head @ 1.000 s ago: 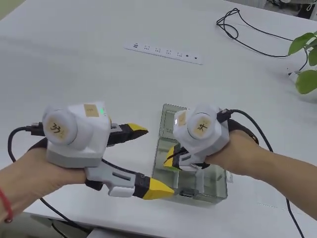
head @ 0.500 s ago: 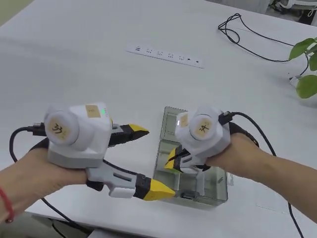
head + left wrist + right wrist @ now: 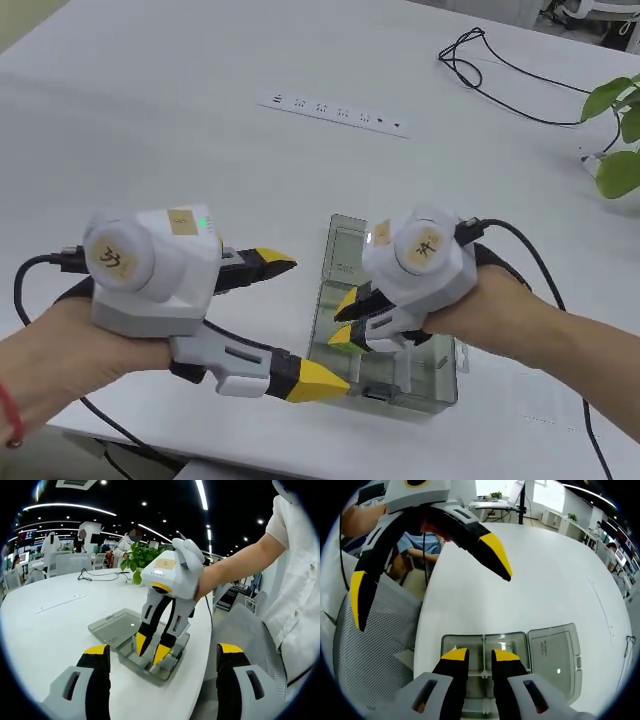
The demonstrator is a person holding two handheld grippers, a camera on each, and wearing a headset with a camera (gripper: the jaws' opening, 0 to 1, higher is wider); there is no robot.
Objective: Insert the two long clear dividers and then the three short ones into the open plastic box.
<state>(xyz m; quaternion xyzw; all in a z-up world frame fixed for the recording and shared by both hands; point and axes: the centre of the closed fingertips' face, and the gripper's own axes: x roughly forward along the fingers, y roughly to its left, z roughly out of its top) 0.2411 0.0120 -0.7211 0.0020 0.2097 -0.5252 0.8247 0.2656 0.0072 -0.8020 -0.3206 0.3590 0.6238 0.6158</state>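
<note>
Right claw [image 3: 343, 318], nearly closed with grasp unverifiable, hangs over the plastic box [image 3: 440, 380], apparently to seat a divider; left claw [image 3: 315, 322], released wide, stands beside, presumably leaving access clear.

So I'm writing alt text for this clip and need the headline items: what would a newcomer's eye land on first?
Two hand-held grippers with yellow-tipped jaws dominate the near edge of the white table. The left gripper gapes wide, while the right gripper points down, jaws nearly together, over the open clear box. Farther back lie a white power strip and a black cable.
</note>
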